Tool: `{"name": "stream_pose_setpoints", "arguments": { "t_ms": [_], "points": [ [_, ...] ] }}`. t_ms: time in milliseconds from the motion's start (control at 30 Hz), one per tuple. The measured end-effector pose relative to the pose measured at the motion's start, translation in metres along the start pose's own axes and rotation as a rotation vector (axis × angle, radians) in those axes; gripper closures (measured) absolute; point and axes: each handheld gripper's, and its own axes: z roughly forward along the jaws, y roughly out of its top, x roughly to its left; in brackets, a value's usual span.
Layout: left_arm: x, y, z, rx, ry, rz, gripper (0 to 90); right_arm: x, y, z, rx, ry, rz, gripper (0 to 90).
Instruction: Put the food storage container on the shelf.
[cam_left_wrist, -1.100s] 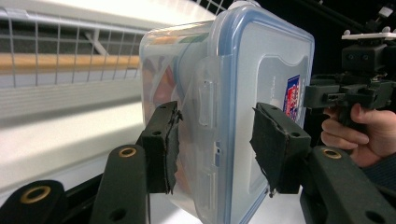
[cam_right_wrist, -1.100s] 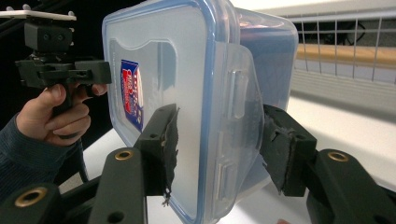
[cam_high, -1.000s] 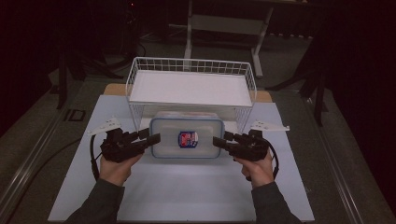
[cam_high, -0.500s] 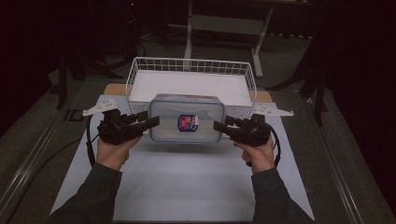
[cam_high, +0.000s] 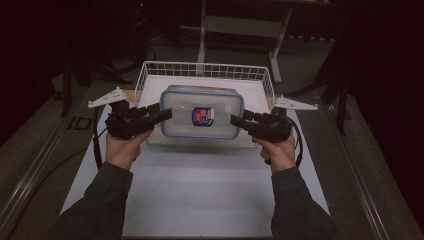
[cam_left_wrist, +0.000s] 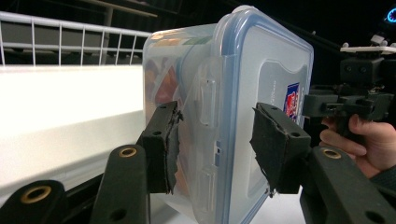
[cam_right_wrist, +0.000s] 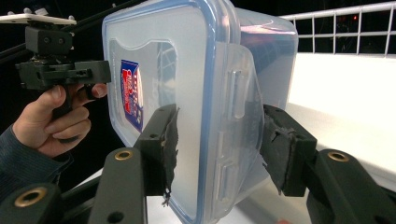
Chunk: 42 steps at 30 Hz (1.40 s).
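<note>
A clear plastic container (cam_high: 182, 112) with a blue-rimmed lid and a red and blue label hangs level in the air over the front edge of the white wire basket (cam_high: 205, 65). My left gripper (cam_high: 162, 116) is shut on its left end and my right gripper (cam_high: 237, 121) on its right end. In the left gripper view the pads (cam_left_wrist: 168, 140) clamp the container (cam_left_wrist: 261, 70) across lid and base beside the side latch, left gripper (cam_left_wrist: 217, 140). The right gripper view shows the same hold on the container (cam_right_wrist: 163, 56), right gripper (cam_right_wrist: 219, 144).
The basket (cam_left_wrist: 70, 30) (cam_right_wrist: 345, 11) has a white floor and stands at the far end of a white mat (cam_high: 200, 190) on the table. Dark floor and a metal table frame (cam_high: 240, 25) lie beyond. Cables trail from both grippers.
Both hands have lifted the container off the mat and carried it away from the person, toward the basket. It now hangs over the basket's front edge.
</note>
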Motion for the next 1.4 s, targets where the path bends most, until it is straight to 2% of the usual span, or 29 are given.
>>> {"name": "stream_pose_setpoints", "arguments": {
  "t_ms": [367, 567, 700, 933, 1400],
  "points": [
    [0.004, 0.018, 0.006, -0.042, 0.007, 0.004, 52.1, -0.008, 0.018, 0.005, -0.028, 0.006, -0.001, 48.5],
    [0.014, 0.024, 0.013, -0.055, 0.006, -0.022, 52.1, -0.014, 0.027, 0.01, -0.018, -0.003, 0.015, 48.5],
    [0.019, 0.029, 0.016, -0.055, 0.004, -0.023, 52.1, -0.019, 0.03, 0.015, -0.017, -0.002, 0.028, 48.5],
    [0.029, 0.027, 0.023, -0.057, 0.006, -0.051, 52.0, -0.026, 0.034, 0.021, -0.002, -0.009, 0.04, 48.4],
    [0.048, 0.022, 0.04, -0.045, 0.022, -0.11, 51.7, -0.046, 0.036, 0.033, 0.016, -0.032, 0.101, 48.5]
  ]
}}
